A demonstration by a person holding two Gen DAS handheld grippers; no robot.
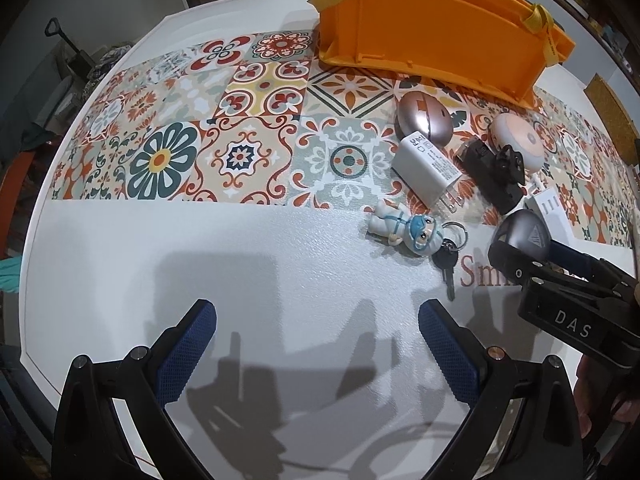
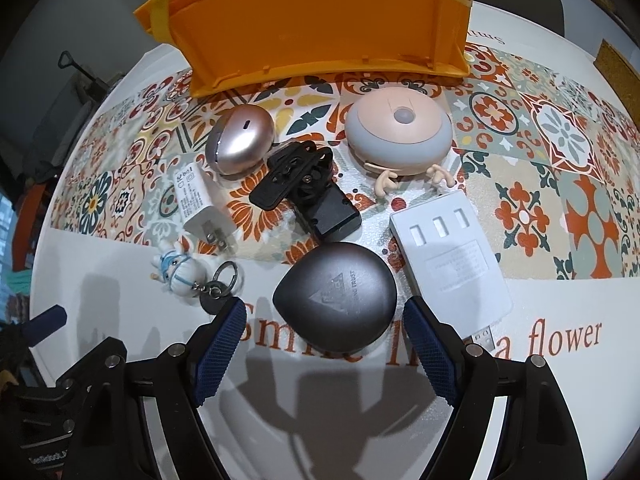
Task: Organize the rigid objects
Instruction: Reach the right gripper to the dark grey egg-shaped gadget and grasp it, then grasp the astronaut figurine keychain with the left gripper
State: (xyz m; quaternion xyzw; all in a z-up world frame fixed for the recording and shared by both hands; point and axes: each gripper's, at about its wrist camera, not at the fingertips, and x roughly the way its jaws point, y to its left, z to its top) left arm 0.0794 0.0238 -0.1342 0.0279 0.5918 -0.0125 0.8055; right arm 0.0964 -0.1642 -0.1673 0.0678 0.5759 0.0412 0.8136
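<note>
Hovering low over the near edge of the white bench, the right tongs stand apart with the dark grey teardrop-shaped plastic case lying straight ahead, its rounded near end sitting partly between the two blue-padded fingers. I cannot tell whether either pad touches it yet. The case lies flat, its pointed end toward the left side of the bench and its broad face up, so the wide span runs across the gap between the fingers.

Beyond it, toward the far edge, stands the orange plastic crate with yellow straps, probably where the items belong. Between crate and case lie a rose-gold oval case, a black clip mount, a round pink-and-grey lamp, a white multi-port USB charger, a white plug adapter and a small white figurine keychain.

The left tongs are also apart, holding nothing, over bare bench well left of the cluster. The right hand's tool is clearly nearer; a short forward push and a squeeze should seat the case.
</note>
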